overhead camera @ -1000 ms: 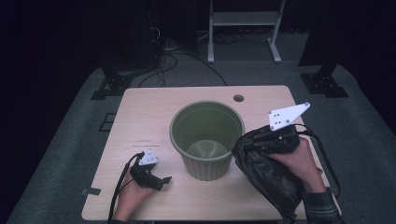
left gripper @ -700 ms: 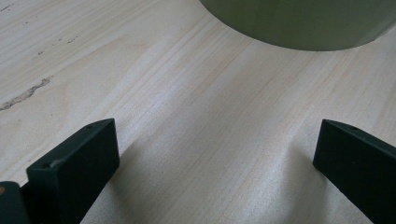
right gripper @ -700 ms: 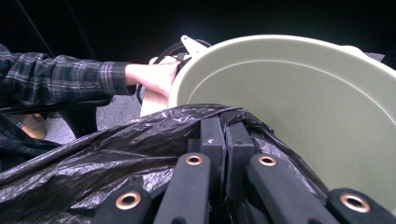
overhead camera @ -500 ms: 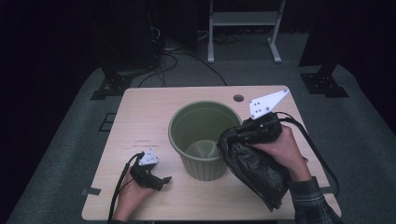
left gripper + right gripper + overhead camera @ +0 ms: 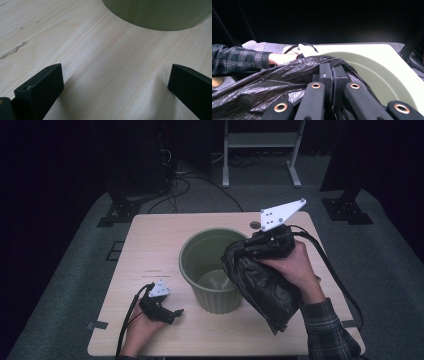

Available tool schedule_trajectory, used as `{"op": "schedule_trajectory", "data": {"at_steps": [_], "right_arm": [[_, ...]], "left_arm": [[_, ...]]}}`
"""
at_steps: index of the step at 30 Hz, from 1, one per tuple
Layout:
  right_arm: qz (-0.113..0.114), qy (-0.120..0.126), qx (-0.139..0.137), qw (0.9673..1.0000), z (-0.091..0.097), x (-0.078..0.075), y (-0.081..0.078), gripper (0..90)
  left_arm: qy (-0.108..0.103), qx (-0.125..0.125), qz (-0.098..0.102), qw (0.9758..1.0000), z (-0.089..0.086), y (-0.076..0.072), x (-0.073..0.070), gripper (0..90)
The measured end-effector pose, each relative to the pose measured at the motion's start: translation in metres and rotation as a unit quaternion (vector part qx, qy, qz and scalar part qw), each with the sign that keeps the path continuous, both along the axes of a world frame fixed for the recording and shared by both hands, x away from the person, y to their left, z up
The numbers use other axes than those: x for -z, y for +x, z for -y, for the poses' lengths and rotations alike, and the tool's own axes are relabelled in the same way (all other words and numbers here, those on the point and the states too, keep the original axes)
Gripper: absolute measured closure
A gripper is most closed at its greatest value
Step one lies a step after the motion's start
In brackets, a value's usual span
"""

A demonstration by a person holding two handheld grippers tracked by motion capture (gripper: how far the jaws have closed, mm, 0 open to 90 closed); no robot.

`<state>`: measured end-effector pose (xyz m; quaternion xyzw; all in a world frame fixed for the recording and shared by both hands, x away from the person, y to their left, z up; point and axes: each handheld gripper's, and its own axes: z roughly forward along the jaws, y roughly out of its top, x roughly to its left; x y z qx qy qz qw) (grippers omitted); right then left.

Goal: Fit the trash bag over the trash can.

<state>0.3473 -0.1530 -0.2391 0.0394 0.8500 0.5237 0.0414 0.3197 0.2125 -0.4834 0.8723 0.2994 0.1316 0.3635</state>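
Left gripper (image 5: 176,312) — lay near the front-left corner of the table (image 5: 150,245), held in the person's left hand (image 5: 140,327), just beside the bin's left flank and apart from it. In the left gripper view its two black jaws stood spread wide over bare wood, with nothing between them and the green wall of the bin curving across the top of that view.

Bin (image 5: 200,255) — a round green plastic bin, upright, near the middle of the table and slightly toward the front edge; the inside bottom was visible and pale. In the right gripper view its rim (image 5: 372,62) swept across the right half of the view.

Bag (image 5: 260,285) — a crumpled black plastic bag, hanging just right of the bin, its upper part against the bin's right rim and its lower end trailing down toward the front-right corner of the table. Whether that lower end touched the wood cannot be told.

Right gripper (image 5: 332,72) — held in the person's right hand (image 5: 295,267) above the bin's right rim, with its grey three-cornered plate on top. Its jaws were pressed together, pinching a fold of the black bag (image 5: 274,82) at its top.
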Motion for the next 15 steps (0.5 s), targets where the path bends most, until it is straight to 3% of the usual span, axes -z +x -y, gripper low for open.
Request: {"op": "schedule_trajectory", "data": {"at_steps": [15], "right_arm": [[0.015,0.026,-0.019,0.9994,-0.048,-0.033,0.018,88.4]], "left_arm": [[-0.001,0.0,0.0,1.0,0.0,0.0,0.0,0.0]]}}
